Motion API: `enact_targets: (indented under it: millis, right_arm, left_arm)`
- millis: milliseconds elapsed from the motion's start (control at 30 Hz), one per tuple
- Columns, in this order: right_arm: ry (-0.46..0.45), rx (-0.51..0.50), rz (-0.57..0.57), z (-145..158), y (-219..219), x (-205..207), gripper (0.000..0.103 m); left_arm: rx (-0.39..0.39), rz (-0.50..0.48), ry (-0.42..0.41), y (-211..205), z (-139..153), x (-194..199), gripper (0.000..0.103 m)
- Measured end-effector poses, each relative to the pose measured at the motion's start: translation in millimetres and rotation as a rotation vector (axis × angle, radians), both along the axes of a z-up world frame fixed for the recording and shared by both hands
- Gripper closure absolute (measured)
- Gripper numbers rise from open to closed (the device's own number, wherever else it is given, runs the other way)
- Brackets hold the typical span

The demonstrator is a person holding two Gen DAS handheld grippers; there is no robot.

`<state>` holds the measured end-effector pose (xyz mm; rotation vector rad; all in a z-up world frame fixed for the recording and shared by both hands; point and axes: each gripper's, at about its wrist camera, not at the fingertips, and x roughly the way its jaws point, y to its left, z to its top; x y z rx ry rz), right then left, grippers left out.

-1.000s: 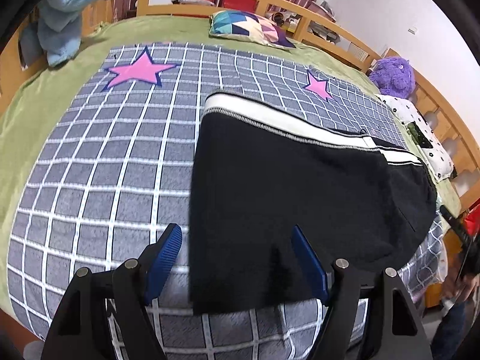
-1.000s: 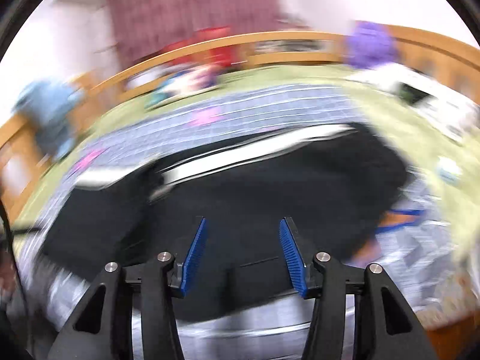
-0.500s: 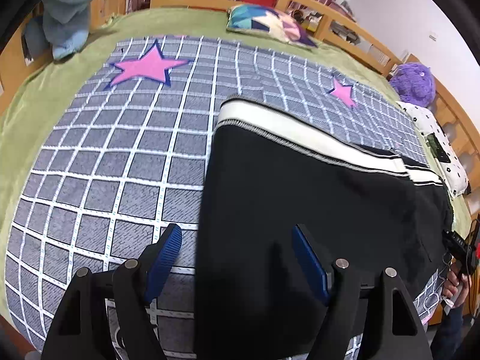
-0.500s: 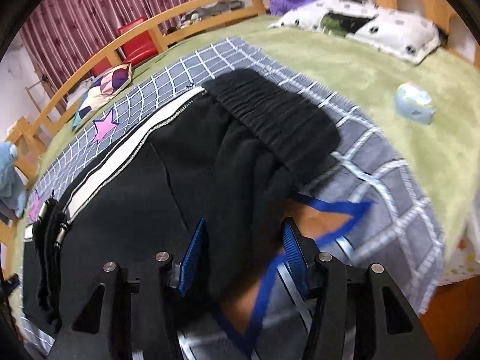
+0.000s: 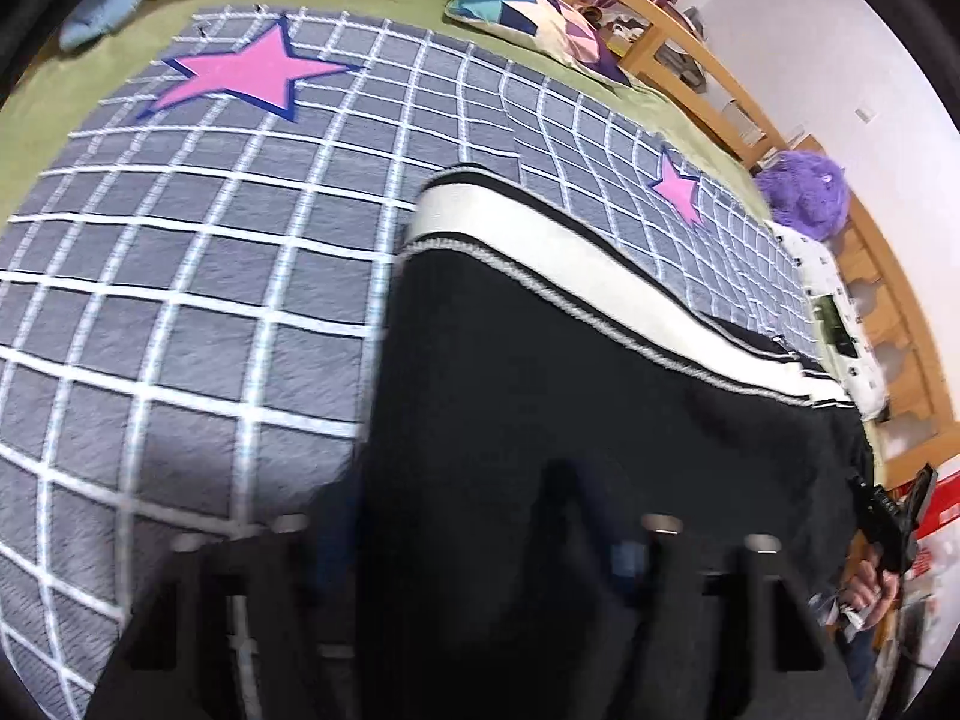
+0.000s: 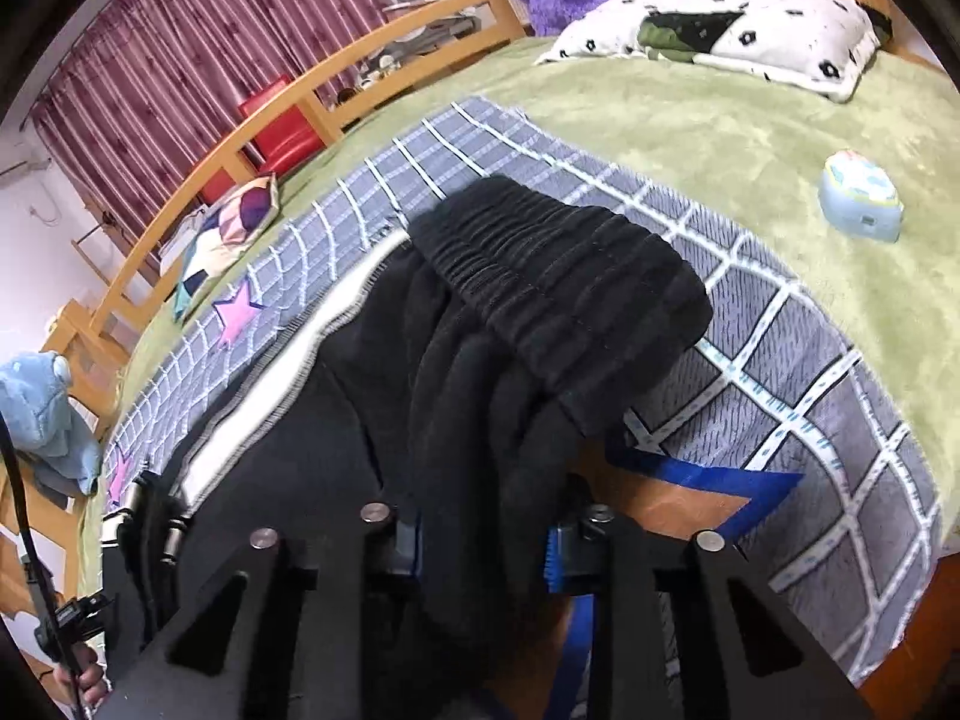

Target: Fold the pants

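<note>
Black pants [image 5: 570, 372] with a white side stripe [image 5: 540, 240] lie across a grey checked quilt [image 5: 180, 300] on the bed. My left gripper [image 5: 474, 546] is blurred, low over the leg end; its jaws are closing, with the flat cloth between them still across a wide gap. In the right wrist view the gathered waistband [image 6: 540, 276] lies ahead. My right gripper [image 6: 483, 552] is closing, and its blue pads [image 6: 555, 564] pinch a bunched fold of the pants at the bed's edge. The left gripper [image 6: 138, 516] shows at the far end of the pants.
A purple plush [image 5: 804, 192] and a patterned cushion [image 5: 528, 18] sit by the wooden rail [image 6: 336, 90]. A spotted pillow [image 6: 720, 30] and a small pale blue object [image 6: 861, 204] lie on the green blanket. A blue plush [image 6: 42, 414] hangs at the left. The bed's edge is right under both grippers.
The left gripper has come lower and closer over the pants and its jaws have narrowed. The right jaws have drawn in onto the bunched cloth.
</note>
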<state>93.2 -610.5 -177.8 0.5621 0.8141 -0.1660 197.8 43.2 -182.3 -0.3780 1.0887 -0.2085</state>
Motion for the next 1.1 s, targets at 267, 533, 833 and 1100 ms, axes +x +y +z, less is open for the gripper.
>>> enact_targets:
  millis: [267, 533, 833, 1100]
  right_arm:
    - [-0.130, -0.193, 0.021, 98, 62, 10, 0.084]
    - [-0.337, -0.208, 0.132, 192, 139, 21, 0.085]
    - [-0.181, -0.128, 0.273, 115, 195, 69, 0.078]
    - [0.147, -0.213, 0.292, 23, 184, 55, 0.070]
  left_arm:
    - [0.028, -0.021, -0.136, -6, 63, -2, 0.093]
    - [0.038, 0.028, -0.242, 55, 144, -1, 0.093]
    - [0.204, 0.169, -0.153, 148, 98, -2, 0.074]
    - [0.282, 0.213, -0.072, 159, 47, -26, 0.046]
